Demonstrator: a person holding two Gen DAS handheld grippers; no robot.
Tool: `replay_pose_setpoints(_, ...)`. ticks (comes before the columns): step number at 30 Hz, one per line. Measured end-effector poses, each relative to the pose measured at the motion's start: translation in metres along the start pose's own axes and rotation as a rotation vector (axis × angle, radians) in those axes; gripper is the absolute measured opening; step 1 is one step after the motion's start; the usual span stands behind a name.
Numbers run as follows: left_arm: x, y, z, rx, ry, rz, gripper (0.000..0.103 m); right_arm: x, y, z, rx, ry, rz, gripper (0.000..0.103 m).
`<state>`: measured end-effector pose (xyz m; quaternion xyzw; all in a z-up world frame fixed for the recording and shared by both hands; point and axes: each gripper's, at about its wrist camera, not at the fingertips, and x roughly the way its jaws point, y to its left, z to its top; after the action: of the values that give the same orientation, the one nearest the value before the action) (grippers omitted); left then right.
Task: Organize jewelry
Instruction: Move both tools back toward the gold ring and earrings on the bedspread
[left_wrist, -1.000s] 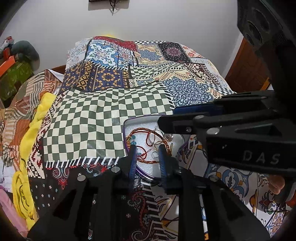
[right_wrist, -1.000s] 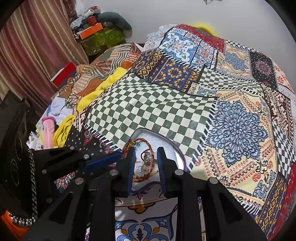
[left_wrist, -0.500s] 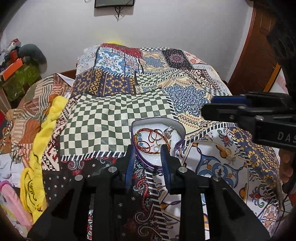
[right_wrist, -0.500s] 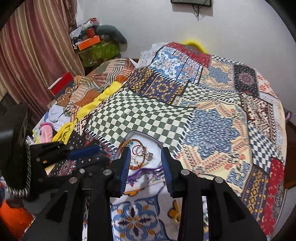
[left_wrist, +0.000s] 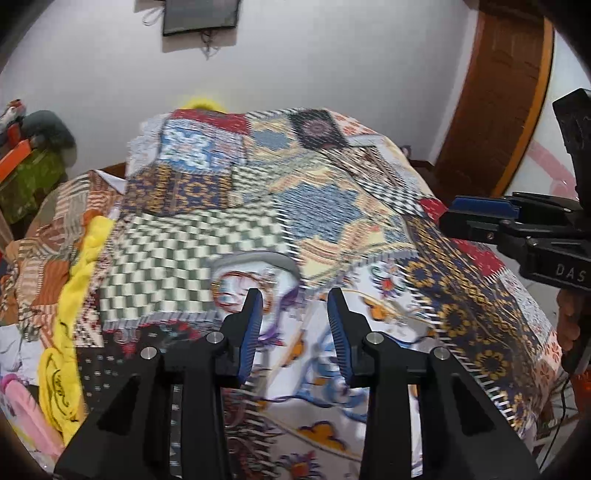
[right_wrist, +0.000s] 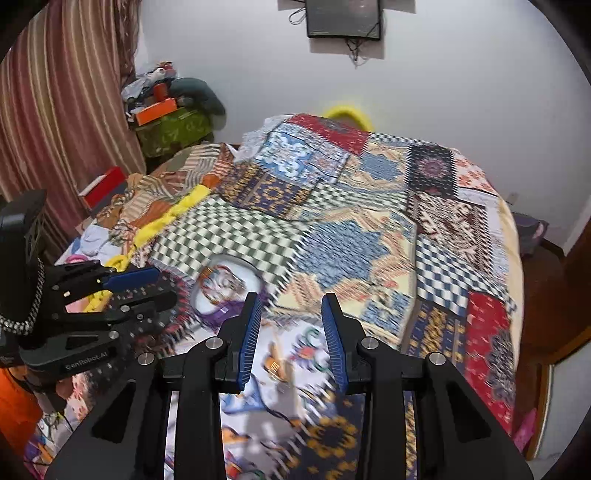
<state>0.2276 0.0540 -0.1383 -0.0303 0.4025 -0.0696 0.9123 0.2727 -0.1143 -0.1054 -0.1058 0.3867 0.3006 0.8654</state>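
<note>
A small grey-rimmed jewelry tray (left_wrist: 255, 262) with a white lining lies on the patchwork bedspread; red and orange bracelets and small rings (left_wrist: 236, 286) lie inside, blurred by motion. It also shows in the right wrist view (right_wrist: 225, 284). My left gripper (left_wrist: 295, 301) is open and empty, raised just right of the tray. My right gripper (right_wrist: 290, 304) is open and empty, also raised and right of the tray. Each gripper shows in the other's view, the right one (left_wrist: 480, 214) and the left one (right_wrist: 129, 278).
The patchwork bedspread (right_wrist: 369, 236) covers the whole bed. Yellow cloth (left_wrist: 77, 280) and folded fabrics lie along the left edge. Boxes and bags (right_wrist: 166, 122) are stacked by the striped curtain. A wooden door (left_wrist: 495, 92) stands at the right.
Both grippers have pulled back and up from the tray and their jaws have opened wider. The tray with the jewelry stays on the bed.
</note>
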Motion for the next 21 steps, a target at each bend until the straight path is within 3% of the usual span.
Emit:
replay_pose_setpoints(4, 0.016, -0.024, -0.005, 0.049, 0.034, -0.014, 0.036, 0.005, -0.013, -0.019, 0.025, 0.039, 0.005, 0.032)
replay_pose_setpoints(8, 0.034, -0.034, -0.016, 0.029, 0.074, -0.053, 0.036, 0.019, -0.018, -0.040, 0.047, 0.103, 0.041, 0.032)
replay_pose_setpoints(12, 0.049, -0.036, -0.026, 0.028, 0.111, -0.032, 0.036, 0.039, -0.012, -0.056, 0.051, 0.172, 0.095, 0.032)
replay_pose_setpoints(19, 0.050, -0.023, -0.033, 0.016, 0.122, -0.007, 0.036, 0.055, 0.005, -0.062, -0.029, 0.189, 0.085, 0.032)
replay_pose_setpoints(21, 0.051, -0.020, -0.034, 0.010, 0.124, -0.004, 0.036, 0.055, 0.002, -0.062, -0.023, 0.183, 0.093, 0.024)
